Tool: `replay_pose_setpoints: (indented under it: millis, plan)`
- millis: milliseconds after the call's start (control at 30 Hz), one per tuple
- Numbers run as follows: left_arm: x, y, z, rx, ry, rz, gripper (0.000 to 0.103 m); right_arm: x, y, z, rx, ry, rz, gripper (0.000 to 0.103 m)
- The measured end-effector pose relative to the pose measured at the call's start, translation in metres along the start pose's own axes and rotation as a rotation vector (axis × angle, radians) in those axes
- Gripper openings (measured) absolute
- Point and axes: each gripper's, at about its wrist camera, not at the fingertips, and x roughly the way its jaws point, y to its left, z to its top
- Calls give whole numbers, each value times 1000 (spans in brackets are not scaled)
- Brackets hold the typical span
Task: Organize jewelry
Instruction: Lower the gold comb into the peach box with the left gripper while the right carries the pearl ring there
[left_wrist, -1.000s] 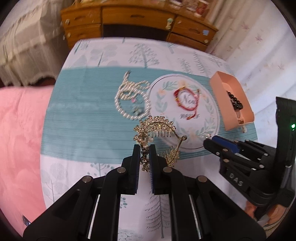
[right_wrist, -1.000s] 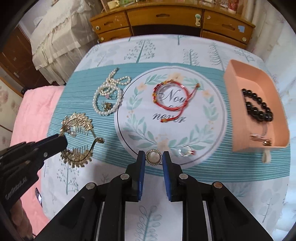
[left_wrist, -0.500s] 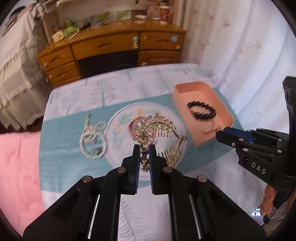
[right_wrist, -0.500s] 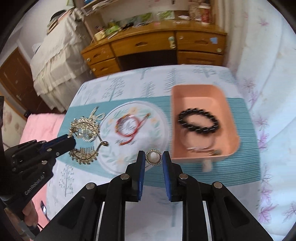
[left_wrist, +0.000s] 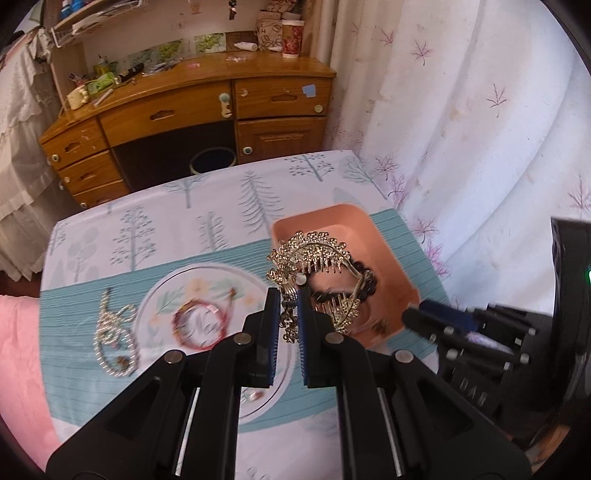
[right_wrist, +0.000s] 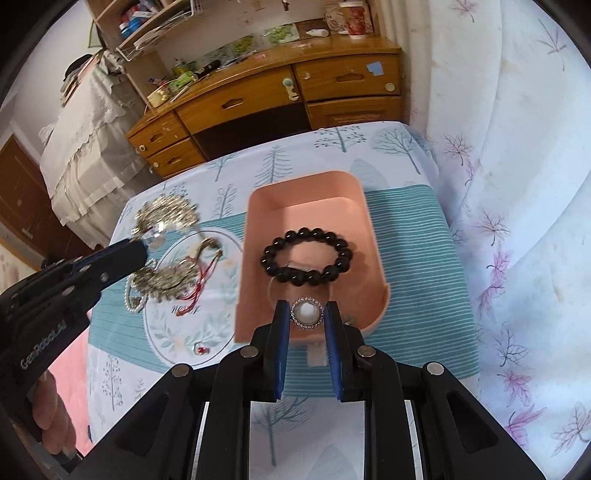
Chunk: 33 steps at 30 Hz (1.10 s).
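Note:
My left gripper (left_wrist: 289, 300) is shut on a gold hair comb (left_wrist: 314, 258) and holds it in the air before the pink tray (left_wrist: 395, 258). My right gripper (right_wrist: 306, 314) is shut on a round pearl brooch (right_wrist: 307, 312) held over the near end of the pink tray (right_wrist: 258, 236). A black bead bracelet (right_wrist: 306, 256) lies in the tray. A red cord bracelet (left_wrist: 199, 325) and a pearl necklace (left_wrist: 110, 332) lie on the table. The left gripper (right_wrist: 144, 249) with the comb (right_wrist: 166, 218) shows at the left of the right wrist view.
A small ring (right_wrist: 200, 349) lies on the round print of the tablecloth (right_wrist: 424, 229). A wooden desk (left_wrist: 184, 110) stands behind the table. A white curtain (left_wrist: 480, 110) hangs on the right. Pink bedding (left_wrist: 18, 369) lies on the left.
Both grippers have moved right towards the pink tray with their pieces. The brooch is now over the tray's near end; the comb is closer to the tray.

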Motion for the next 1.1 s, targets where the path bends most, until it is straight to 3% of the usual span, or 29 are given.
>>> replay_pose_setpoints:
  millis: [333,667,767,833,1100]
  plan:
    - [70,-32,27,24,59,18,7,39,-7,3,22,62,12,18]
    - [115,-31,35,23,74,50,7,68,-13,-3,29,94,-10,20]
    - [119,-31,35,15,60,58,7,69,-13,-4,23,76,-7,30]
    - [122,-31,35,12,54,63,7,67,-13,-4,21,54,-9,43]
    - [119,-33,35,42,16,59,8,66,0,-9,-36,38,-41,46]
